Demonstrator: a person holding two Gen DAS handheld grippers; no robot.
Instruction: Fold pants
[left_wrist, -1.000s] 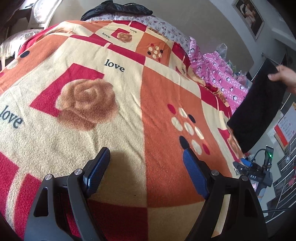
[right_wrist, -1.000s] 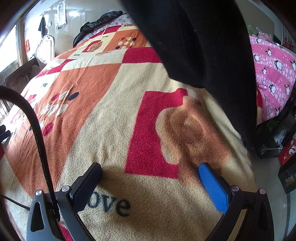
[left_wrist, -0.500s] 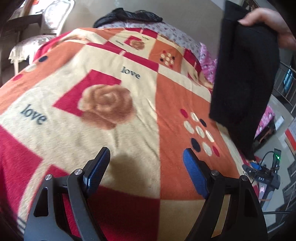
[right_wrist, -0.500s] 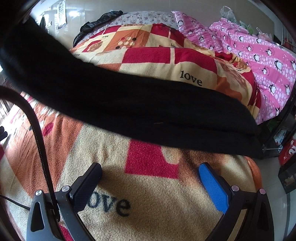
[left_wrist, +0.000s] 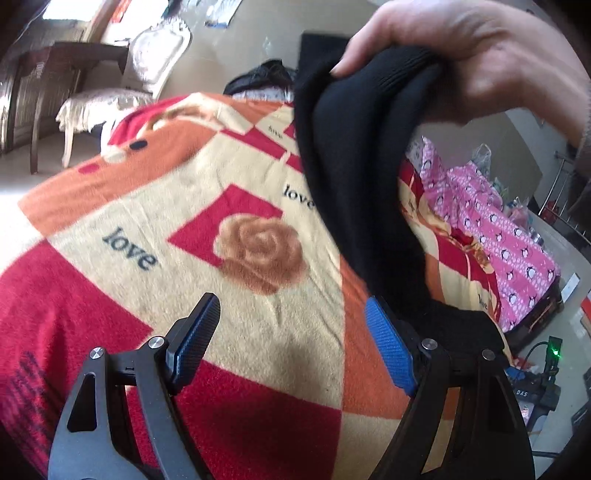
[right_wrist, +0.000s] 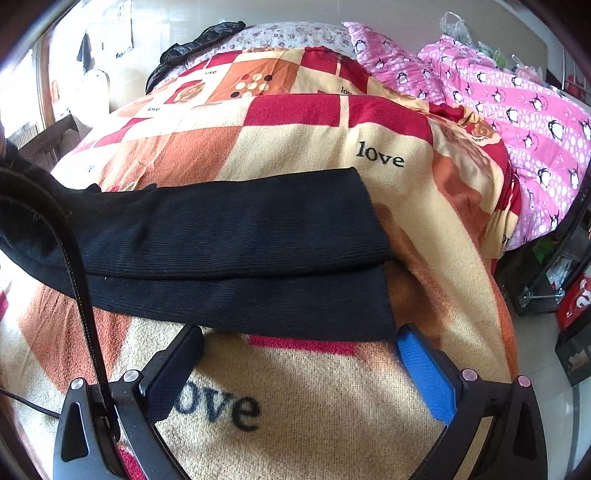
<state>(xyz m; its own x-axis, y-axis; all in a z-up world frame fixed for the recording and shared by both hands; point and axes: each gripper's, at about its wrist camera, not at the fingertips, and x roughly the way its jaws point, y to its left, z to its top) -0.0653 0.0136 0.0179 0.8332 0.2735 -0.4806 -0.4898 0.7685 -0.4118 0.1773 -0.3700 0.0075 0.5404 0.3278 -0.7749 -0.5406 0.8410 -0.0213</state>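
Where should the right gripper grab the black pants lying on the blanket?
Probably the near hem corner of the black pants, just ahead of the open right gripper. The leg ends lie flat on the blanket, edges stacked, so come in low from the near side.

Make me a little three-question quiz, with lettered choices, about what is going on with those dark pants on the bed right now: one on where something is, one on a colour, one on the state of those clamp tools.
1. Where do the leg ends of the black pants lie?
A. On the patterned blanket
B. On the wooden chair
C. On the floor

2. What colour is the penguin-print bedding?
A. Green
B. Pink
C. Grey

3. How do the left gripper and right gripper stand?
A. Both shut on cloth
B. One shut, one open
C. Both open

Answers: 1 A, the right wrist view shows both legs flat on the blanket. 2 B, the penguins sit on pink. 3 C, the jaws stand wide apart in both views; a bare hand holds the pants' upper end.
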